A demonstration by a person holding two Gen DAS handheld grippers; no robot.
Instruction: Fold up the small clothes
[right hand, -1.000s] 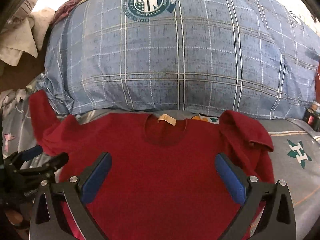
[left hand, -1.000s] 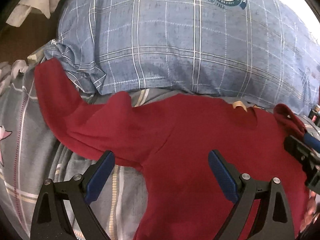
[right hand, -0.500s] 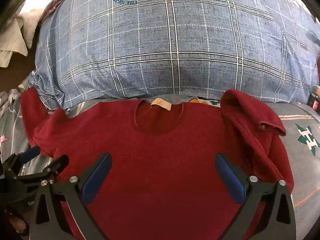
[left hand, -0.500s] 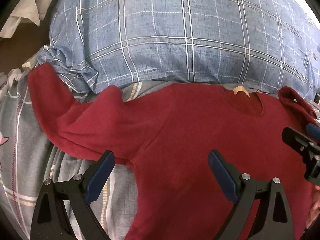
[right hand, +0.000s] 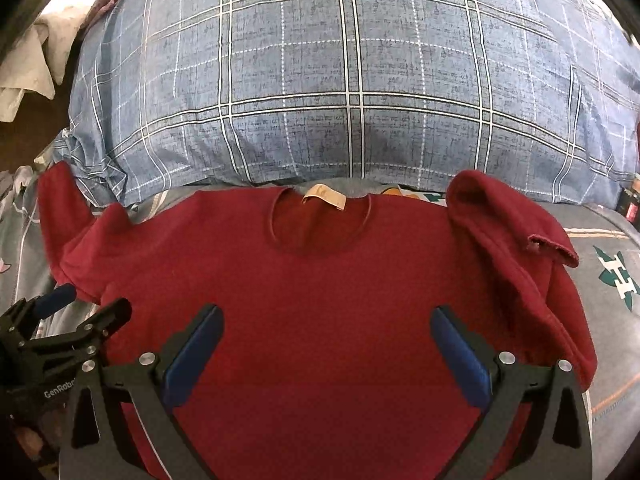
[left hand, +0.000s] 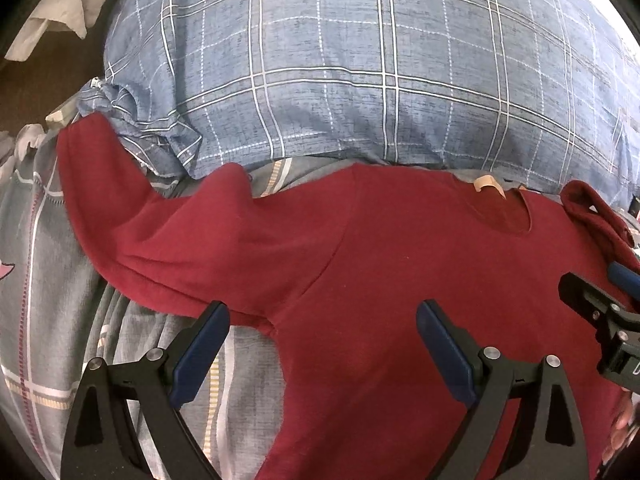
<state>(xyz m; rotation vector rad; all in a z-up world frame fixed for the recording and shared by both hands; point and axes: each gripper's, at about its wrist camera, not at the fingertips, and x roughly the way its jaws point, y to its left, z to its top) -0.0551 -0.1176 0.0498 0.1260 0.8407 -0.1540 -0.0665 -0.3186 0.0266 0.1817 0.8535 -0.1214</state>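
Note:
A dark red long-sleeved top lies face up on the bed, collar with a tan label toward the pillow. Its left sleeve stretches out flat to the left. The right sleeve is bunched and folded over the shoulder. My left gripper hovers open over the left armpit, nothing between its blue pads. My right gripper hovers open above the chest. Each gripper shows at the edge of the other's view: the right one and the left one.
A large blue plaid pillow with a round crest lies right behind the collar. The grey bedsheet has stripes and a green letter print. Pale cloth hangs at the far left over dark wood.
Both grippers have moved forward and slightly down toward the top, so the garment and pillow fill more of each view. Both remain open; the top has not moved.

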